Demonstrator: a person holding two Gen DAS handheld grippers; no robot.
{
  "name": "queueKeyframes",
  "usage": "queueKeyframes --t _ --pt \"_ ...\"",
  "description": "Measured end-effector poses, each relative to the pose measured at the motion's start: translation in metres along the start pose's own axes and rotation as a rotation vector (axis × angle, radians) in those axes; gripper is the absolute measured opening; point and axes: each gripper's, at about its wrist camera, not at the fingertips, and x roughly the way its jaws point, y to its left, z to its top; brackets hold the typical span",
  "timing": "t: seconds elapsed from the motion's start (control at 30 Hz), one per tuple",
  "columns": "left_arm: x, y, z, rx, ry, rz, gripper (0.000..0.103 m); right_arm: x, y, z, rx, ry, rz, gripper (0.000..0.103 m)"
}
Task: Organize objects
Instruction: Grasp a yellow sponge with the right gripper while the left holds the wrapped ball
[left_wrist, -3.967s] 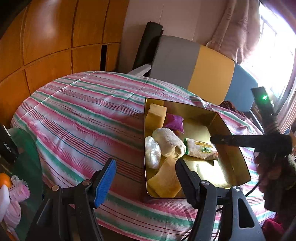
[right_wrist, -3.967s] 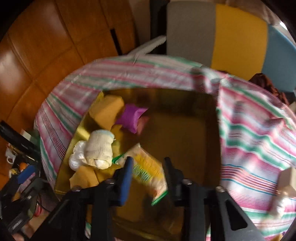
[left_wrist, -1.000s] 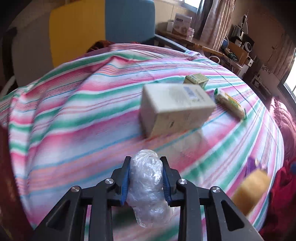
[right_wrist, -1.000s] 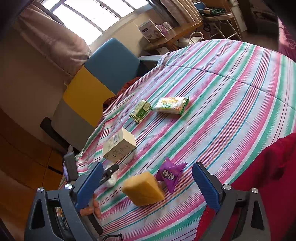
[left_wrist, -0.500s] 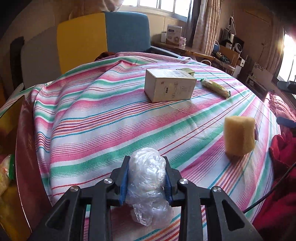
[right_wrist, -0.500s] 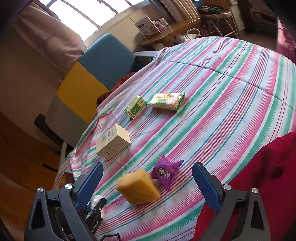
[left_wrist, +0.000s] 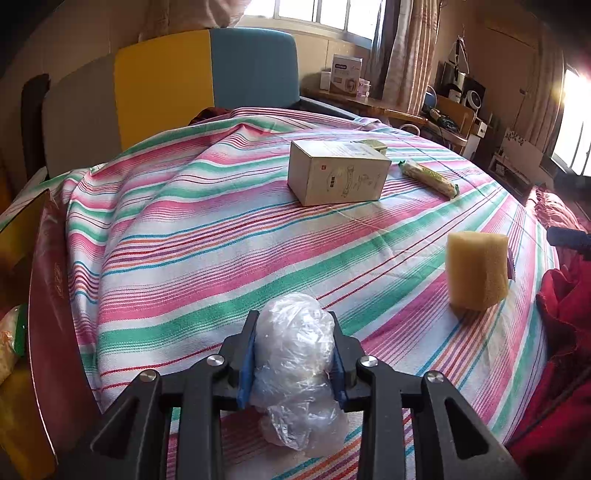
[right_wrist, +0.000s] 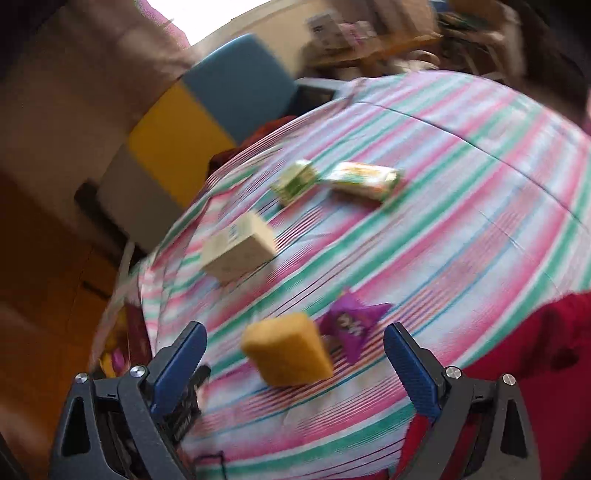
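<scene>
- Left gripper (left_wrist: 294, 354) is clenched on a crumpled plastic bundle (left_wrist: 295, 363), its jaws easing apart, near the yellow sponge (left_wrist: 476, 269).
- Right gripper (right_wrist: 293, 360) gapes empty over that sponge.

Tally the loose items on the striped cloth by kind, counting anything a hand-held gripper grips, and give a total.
Boxes: 2 (beige box, small green box)
Snack packets: 2 (green packet, purple packet)
Sponges: 1
Plastic-wrapped bundles: 1
Total: 6
</scene>
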Motion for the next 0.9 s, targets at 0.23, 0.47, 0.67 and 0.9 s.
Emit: queueKeyframes --t 0.23,0.47,0.67,0.9 --pt "0.001 0.001 0.0 -0.011 -0.002 -0.013 0.034 0.028 0.044 -0.017 -0.197 0.102 -0.07 0.095" --pt "0.001 0.004 0.0 -0.021 -0.004 -0.026 0.034 0.086 0.056 -0.024 -0.333 0.194 -0.242 0.063" --pt "0.001 0.004 0.0 -0.025 -0.005 -0.032 0.034 0.083 0.053 -0.02 -0.315 0.158 -0.215 0.048" --pt "0.001 0.003 -0.001 -0.021 -0.006 -0.027 0.034 0.09 0.066 -0.026 -0.367 0.182 -0.189 0.048"
